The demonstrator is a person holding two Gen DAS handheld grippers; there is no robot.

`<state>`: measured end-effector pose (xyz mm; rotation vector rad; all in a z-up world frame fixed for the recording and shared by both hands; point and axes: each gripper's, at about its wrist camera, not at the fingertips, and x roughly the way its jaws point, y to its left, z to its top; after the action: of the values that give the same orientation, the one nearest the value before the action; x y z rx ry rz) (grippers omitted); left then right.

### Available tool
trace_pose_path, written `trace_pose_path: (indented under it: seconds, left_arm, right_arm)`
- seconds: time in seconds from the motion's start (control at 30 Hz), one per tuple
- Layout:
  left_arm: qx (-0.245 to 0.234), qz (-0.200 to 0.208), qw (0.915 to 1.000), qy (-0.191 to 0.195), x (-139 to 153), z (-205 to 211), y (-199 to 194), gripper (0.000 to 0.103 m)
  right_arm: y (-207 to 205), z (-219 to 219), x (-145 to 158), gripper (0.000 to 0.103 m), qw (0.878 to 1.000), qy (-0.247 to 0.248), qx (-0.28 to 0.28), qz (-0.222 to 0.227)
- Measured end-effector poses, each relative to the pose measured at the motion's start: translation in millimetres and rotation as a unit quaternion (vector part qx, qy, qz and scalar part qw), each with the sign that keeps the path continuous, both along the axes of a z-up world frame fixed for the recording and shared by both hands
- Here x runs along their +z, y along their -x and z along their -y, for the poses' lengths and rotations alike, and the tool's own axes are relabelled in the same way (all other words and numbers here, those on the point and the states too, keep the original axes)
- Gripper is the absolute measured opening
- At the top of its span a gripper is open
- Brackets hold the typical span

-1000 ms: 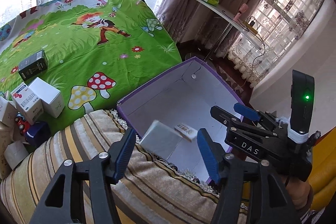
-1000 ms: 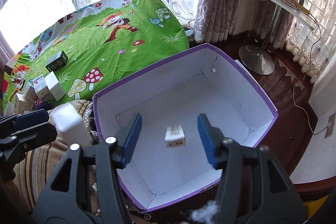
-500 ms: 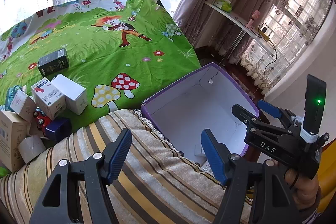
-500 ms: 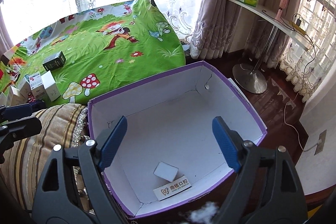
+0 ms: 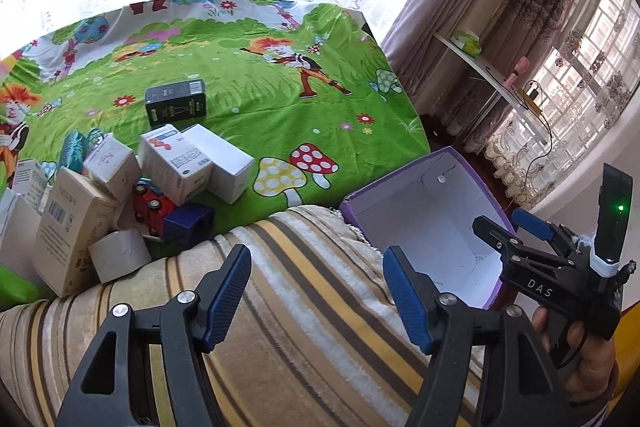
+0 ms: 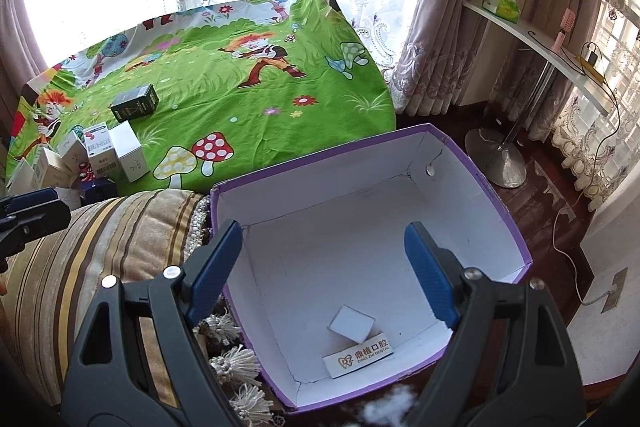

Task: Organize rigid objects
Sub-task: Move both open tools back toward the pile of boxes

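On a bed spread with a green cartoon sheet (image 5: 256, 95), a jumble of small cartons (image 5: 72, 211) lies at far left, among them a tall beige box (image 5: 66, 227) leaning against a pale cube (image 5: 118, 255), with a red toy car (image 5: 150, 205) and a dark blue box (image 5: 188, 225) wedged just beside them. Next along, a white carton with a red mark (image 5: 174, 159) touches a plain white box (image 5: 222, 163), and a black box (image 5: 176, 102) lies apart, farther up the sheet. In the foreground a striped cushion (image 5: 304, 307) fills the view under the left tool (image 5: 316, 291), its blue pads spread with nothing between them. To the right, an open purple box (image 6: 500, 203) with a white lining sits against the cushion's fringed edge; inside it, at the near wall, a small white box (image 6: 352, 323) rests tilted on a flat white carton with orange lettering (image 6: 358, 353). The right tool (image 6: 324, 267) hangs above this box with its pads set wide and gripping nothing; the left wrist view shows a hand (image 5: 588, 367) gripping its black handle. Farther right stand lace curtains (image 6: 448, 39), a white shelf (image 6: 532, 39) on a metal stand and a dark wooden floor (image 6: 540, 195).
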<state>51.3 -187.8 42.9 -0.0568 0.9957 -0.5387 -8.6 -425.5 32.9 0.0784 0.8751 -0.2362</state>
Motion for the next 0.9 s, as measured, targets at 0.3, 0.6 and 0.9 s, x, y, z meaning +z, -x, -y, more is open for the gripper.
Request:
trace_pose_path:
  seconds: [0.3, 0.6, 0.9]
  left_arm:
    - [0.070, 0.001, 0.9974, 0.016, 0, -66, -3, 0.069]
    - [0.136, 0.008, 0.9904, 0.019, 0, -130, 5, 0.069]
    - [0.189, -0.003, 0.9817, 0.024, -10, -180, 4, 0.069]
  right_arm:
    - [-8, -24, 24, 0.085, 0.999, 0.001, 0.030, 0.024]
    - [-24, -68, 35, 0.085, 0.996, -0.008, 0.089, 0.028]
    - [-41, -107, 30, 0.085, 0.990, -0.012, 0.141, 0.014]
